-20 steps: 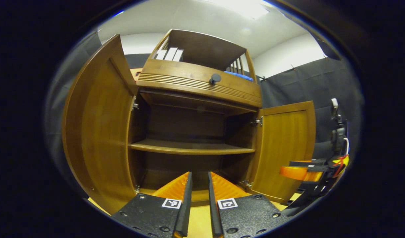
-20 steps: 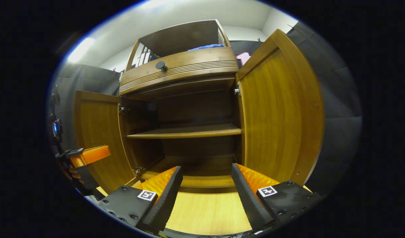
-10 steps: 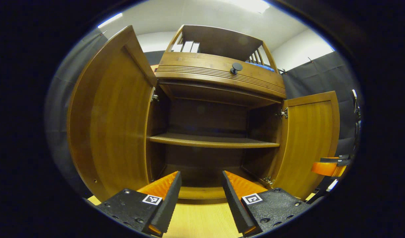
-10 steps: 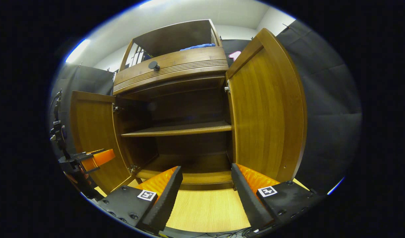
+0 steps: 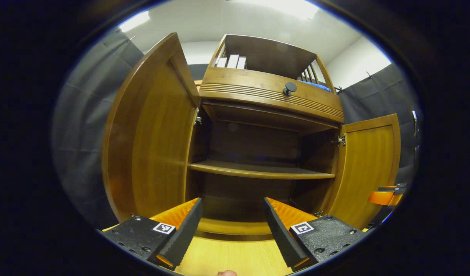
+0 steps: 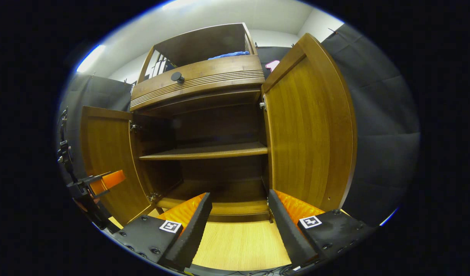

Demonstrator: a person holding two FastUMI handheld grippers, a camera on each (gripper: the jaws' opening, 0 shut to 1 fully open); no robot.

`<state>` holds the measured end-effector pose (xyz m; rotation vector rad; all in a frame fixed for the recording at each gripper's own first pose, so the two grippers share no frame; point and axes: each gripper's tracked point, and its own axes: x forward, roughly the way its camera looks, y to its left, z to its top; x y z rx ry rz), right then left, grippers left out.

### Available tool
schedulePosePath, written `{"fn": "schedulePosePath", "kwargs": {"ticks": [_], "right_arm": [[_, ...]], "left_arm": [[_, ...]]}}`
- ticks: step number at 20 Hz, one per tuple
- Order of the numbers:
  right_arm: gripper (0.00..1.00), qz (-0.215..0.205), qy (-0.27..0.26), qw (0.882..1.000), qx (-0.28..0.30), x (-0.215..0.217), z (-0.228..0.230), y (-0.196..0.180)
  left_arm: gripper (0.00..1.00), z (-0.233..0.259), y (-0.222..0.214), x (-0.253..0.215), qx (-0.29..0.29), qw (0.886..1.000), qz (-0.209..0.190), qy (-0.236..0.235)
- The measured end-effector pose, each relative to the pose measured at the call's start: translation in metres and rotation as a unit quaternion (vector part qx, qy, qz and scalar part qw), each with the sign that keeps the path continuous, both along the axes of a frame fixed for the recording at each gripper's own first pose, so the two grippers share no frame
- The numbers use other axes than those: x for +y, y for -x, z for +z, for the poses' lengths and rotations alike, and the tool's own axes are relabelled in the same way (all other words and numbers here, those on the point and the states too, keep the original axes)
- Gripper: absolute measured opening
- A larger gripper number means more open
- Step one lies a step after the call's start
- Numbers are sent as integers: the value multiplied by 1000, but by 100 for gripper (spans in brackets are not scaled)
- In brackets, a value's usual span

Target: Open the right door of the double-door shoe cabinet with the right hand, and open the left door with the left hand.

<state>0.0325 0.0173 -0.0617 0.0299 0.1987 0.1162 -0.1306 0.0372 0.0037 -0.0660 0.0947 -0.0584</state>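
Both doors of the cabinet [image 5: 271,97] stand swung wide: the left door [image 5: 150,142] fills the near left of the left gripper view, the right door [image 6: 309,130] the near right of the right gripper view. The left gripper [image 5: 231,224] and right gripper [image 6: 239,220] hang before the bare middle shelf [image 6: 204,152], fingers spread apart, grasping nothing, clear of the wood

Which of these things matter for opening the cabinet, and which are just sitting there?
Part of the job:
left door
right door
left gripper
right gripper

Just there:
drawer knob
blue cloth on top
inner shelf
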Motion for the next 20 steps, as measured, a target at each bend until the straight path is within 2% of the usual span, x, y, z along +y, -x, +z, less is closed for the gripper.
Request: {"fn": "schedulePosePath", "kwargs": {"ticks": [1, 4, 6, 7, 8, 17, 18, 20], "right_arm": [[86, 1, -1, 1000, -1, 1, 2, 0], [86, 2, -1, 1000, -8, 1, 5, 1], [86, 5, 0, 1000, -8, 4, 6, 0], [86, 6, 0, 1000, -7, 4, 5, 1], [86, 8, 0, 1000, -7, 5, 5, 2], [86, 14, 2, 1000, -11, 11, 8, 10], [96, 14, 2, 1000, -11, 11, 7, 11], [96, 15, 3, 1000, -11, 13, 7, 14]], "left_arm": [[96, 1, 1, 3, -2, 1000, 3, -4], [92, 6, 6, 7, -8, 1000, 10, -9], [92, 6, 8, 7, -8, 1000, 11, -7], [95, 7, 8, 7, -9, 1000, 11, -6], [92, 9, 8, 6, -12, 1000, 12, -5], [92, 20, 17, 4, -28, 1000, 12, -1], [95, 21, 17, 4, -29, 1000, 10, 0], [92, 22, 17, 4, -30, 999, 9, -4]]}}
